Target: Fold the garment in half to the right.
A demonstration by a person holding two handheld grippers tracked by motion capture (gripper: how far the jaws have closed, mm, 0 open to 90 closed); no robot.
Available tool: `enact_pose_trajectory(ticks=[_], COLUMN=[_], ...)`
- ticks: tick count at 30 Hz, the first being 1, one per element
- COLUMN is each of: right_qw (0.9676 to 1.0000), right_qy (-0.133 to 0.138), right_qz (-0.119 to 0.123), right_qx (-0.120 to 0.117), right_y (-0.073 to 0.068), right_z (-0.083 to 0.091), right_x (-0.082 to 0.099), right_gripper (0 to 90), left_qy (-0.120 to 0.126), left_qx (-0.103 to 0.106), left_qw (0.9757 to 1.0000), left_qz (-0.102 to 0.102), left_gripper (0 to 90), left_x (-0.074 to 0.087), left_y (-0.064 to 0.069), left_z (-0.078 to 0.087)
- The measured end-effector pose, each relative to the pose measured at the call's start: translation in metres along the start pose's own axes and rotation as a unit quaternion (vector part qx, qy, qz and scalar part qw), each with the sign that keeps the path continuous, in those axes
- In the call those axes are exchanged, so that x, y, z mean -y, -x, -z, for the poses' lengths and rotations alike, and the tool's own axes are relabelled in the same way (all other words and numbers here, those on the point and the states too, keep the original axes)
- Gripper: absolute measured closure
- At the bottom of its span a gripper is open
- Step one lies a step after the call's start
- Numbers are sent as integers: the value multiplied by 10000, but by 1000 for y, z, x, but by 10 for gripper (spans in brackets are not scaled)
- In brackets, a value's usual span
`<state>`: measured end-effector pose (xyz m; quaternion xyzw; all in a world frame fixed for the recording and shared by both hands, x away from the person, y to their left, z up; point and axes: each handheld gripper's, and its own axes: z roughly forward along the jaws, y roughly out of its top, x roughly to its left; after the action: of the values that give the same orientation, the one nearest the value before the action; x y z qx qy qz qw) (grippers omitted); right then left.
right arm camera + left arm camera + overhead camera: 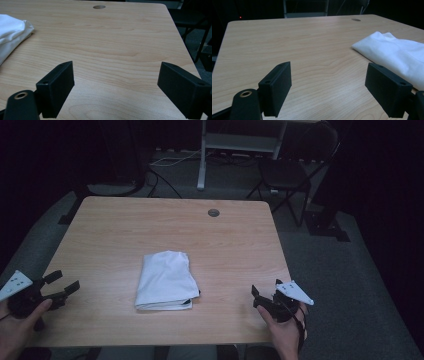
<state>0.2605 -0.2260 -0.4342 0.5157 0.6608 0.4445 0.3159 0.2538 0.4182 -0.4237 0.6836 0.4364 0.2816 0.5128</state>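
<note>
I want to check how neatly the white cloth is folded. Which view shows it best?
The high view: the whole folded white cloth lies in sight on the table, all its edges visible. The left gripper view catches only one end of it, side-on at the right. The right gripper view shows just a corner at its left edge.

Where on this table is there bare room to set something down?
Nearly everywhere. The far half of the table, from the folded white cloth to the cable hole, is bare. So are the strips between the cloth and the left gripper, and between the cloth and the right gripper. Nowhere is crowded.
</note>
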Motion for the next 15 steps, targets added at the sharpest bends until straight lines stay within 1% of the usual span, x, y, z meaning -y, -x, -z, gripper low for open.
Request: enact_pose_trajectory(ticks=[3, 6, 8, 14, 15], right_qw=[10000, 10000, 10000, 10000, 10000], right_qy=[-13, -52, -74, -17, -12], right_qz=[-3, 48, 53, 61, 74], right_qx=[14, 27, 19, 31, 34], right_y=[-1, 0, -1, -1, -1], right_z=[-1, -3, -4, -4, -4], right_x=[2, 5, 6, 6, 6], right_gripper=[131, 132, 131, 131, 132], left_qy=[-37, -68, -87, -133, -139], left_qx=[36, 57, 65, 63, 62], left_qw=[10000, 10000, 9999, 9999, 9999], left_qz=[-26, -37, -12, -74, -57], left_gripper=[210, 210, 210, 210, 210], left_x=[2, 5, 6, 10, 11], left_y=[2, 2, 2, 3, 3], left_z=[-3, -5, -6, -8, -8])
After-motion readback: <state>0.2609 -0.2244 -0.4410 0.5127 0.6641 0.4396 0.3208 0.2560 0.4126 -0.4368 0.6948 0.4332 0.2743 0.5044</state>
